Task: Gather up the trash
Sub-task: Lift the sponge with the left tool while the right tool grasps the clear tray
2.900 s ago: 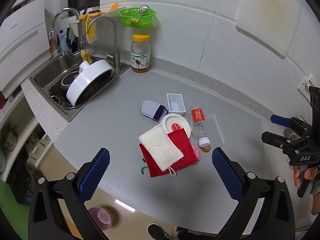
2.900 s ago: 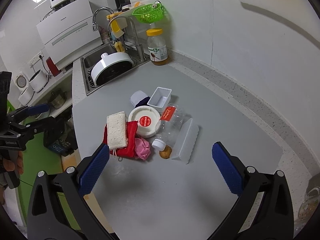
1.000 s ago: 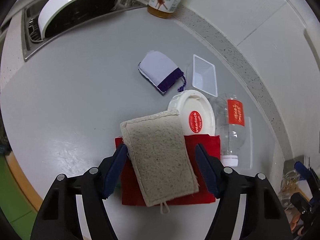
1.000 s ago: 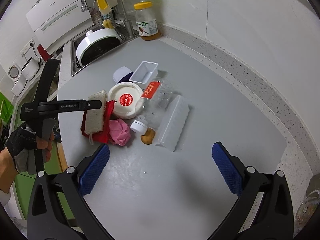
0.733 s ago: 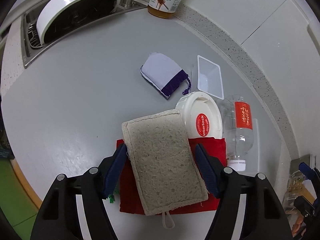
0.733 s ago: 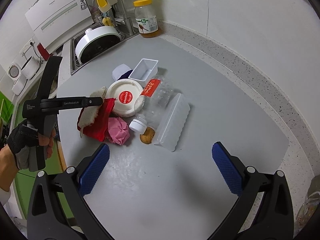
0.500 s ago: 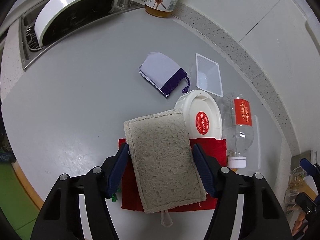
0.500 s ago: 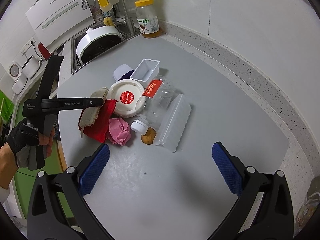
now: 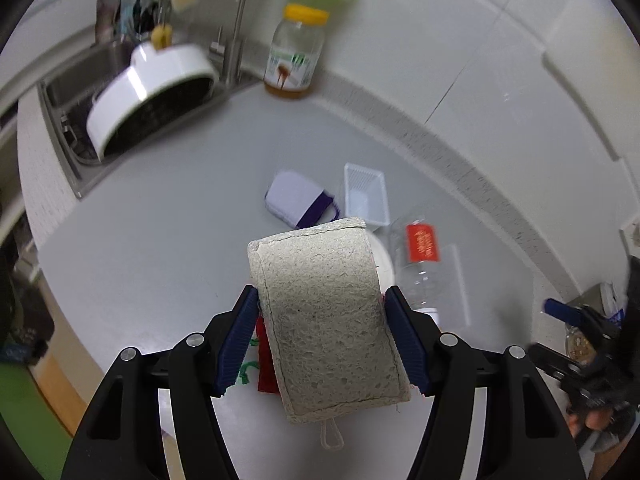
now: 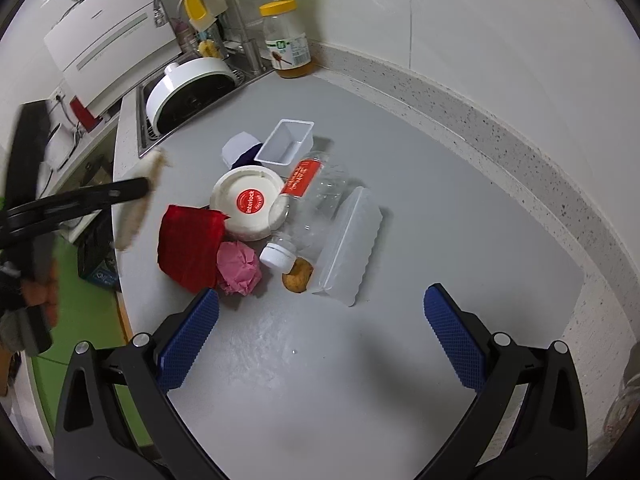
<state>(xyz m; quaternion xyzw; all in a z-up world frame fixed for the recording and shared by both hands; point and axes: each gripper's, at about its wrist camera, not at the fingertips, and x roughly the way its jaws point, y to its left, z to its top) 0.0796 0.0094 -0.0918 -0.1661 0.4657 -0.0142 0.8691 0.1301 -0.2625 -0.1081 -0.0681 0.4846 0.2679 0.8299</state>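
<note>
now the left tongs (image 9: 322, 334) grip the sponge (image 9: 328, 320) off the counter (image 10: 360, 360); the right tongs (image 10: 322, 338) gape empty.

On the bench (image 10: 360, 360), the round lid (image 10: 248, 202) lies left of the plastic bottle (image 10: 312, 200), the lidded box (image 10: 348, 246) right of it. The open tray (image 10: 286, 142) sits behind them, the cloth (image 10: 190, 250) left of the crumpled paper (image 10: 239, 268). The sink (image 10: 188, 88) lies behind, leftward.
</note>
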